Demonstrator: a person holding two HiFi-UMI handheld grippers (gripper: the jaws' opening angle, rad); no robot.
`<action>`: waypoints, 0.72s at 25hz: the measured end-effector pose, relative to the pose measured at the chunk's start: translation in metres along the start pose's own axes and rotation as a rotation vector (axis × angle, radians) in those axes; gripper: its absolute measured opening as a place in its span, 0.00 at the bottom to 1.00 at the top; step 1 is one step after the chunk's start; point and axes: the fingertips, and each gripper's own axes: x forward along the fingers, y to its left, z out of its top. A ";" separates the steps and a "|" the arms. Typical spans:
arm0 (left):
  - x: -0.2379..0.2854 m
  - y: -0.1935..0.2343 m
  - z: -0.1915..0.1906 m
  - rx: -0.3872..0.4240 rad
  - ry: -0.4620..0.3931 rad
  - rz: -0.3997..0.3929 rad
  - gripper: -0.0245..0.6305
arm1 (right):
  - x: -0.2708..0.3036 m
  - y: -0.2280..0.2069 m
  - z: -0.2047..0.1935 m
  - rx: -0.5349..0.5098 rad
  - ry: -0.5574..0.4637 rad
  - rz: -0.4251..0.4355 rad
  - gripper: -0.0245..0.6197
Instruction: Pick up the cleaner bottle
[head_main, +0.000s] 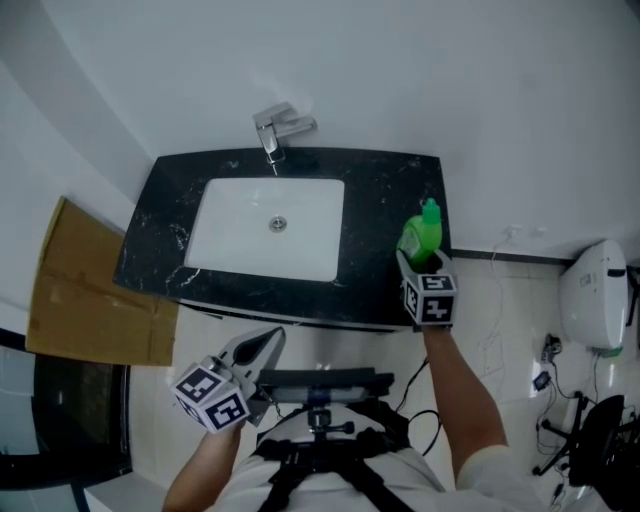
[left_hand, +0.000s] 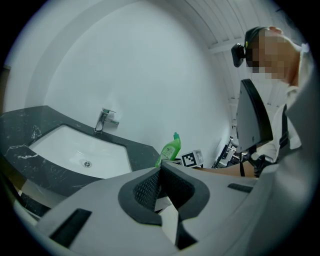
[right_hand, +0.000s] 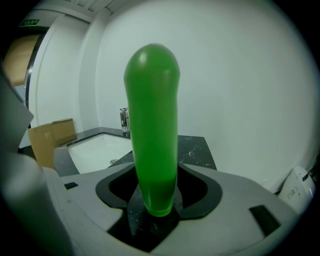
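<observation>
Head view shows only the top of the green bottle (head_main: 424, 232). Its lower part is hidden behind the right gripper (head_main: 418, 262). In the right gripper view the bottle is very close and fuzzy, so no label can be read. In the left gripper view the bottle's bottom is cut off by the gripper's own gray body.

The bottle stands upright on the black counter (head_main: 380, 195), to the right of the white sink (head_main: 232, 232). The right arm (head_main: 465, 390) reaches out to it, and its gripper tips down a little. The jaws are wide apart with the bottle between them, and a gap shows on each side.

The left gripper (head_main: 264, 348) is held back near the person's body, in front of the counter. Its jaws are pressed together with nothing in them.
</observation>
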 end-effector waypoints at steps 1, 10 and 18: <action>0.000 0.001 0.000 -0.002 -0.001 0.004 0.03 | 0.002 0.000 0.001 -0.003 -0.006 0.000 0.41; -0.007 0.009 0.002 -0.012 -0.007 0.042 0.03 | 0.018 0.001 0.011 -0.013 -0.048 0.008 0.41; -0.007 0.014 0.002 -0.017 -0.001 0.053 0.03 | 0.030 0.000 0.003 -0.011 -0.043 0.005 0.41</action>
